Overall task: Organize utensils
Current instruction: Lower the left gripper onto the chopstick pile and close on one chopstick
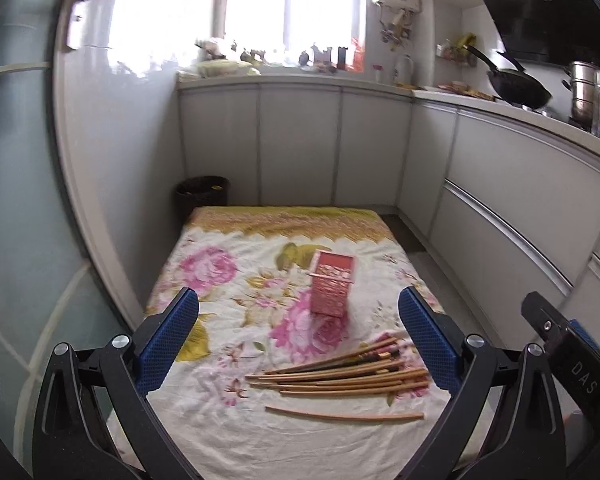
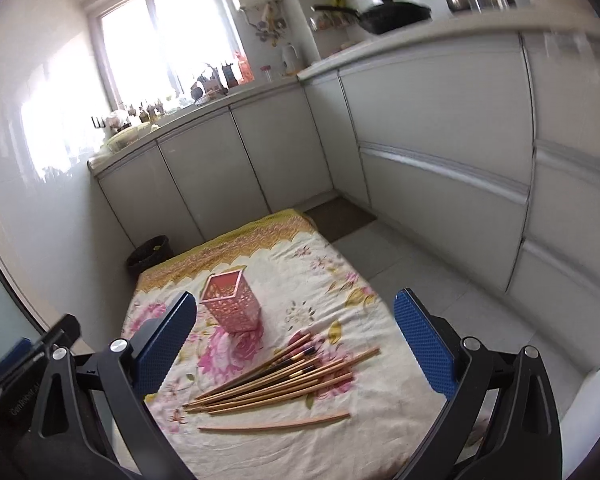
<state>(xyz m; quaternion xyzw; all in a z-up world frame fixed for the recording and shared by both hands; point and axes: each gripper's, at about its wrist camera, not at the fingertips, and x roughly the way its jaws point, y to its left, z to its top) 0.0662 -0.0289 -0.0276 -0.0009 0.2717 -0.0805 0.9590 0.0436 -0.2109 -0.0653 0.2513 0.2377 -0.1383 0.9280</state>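
Note:
A pink perforated square holder (image 1: pixel 332 287) stands upright and empty on a floral cloth (image 1: pixel 228 432); it also shows in the right wrist view (image 2: pixel 231 302). In front of it lies a pile of several wooden chopsticks (image 1: pixel 340 374), also seen in the right wrist view (image 2: pixel 276 378). One chopstick (image 1: pixel 344 415) lies apart, nearest me, and shows in the right wrist view too (image 2: pixel 274 424). My left gripper (image 1: pixel 298 336) is open and empty above the cloth. My right gripper (image 2: pixel 296 338) is open and empty above the pile.
The cloth (image 2: pixel 260 452) covers a low table on the kitchen floor. A dark waste bin (image 1: pixel 202 194) stands behind its far left corner. White cabinets (image 1: pixel 500 208) run along the back and right. A wok (image 1: pixel 518 86) sits on the counter.

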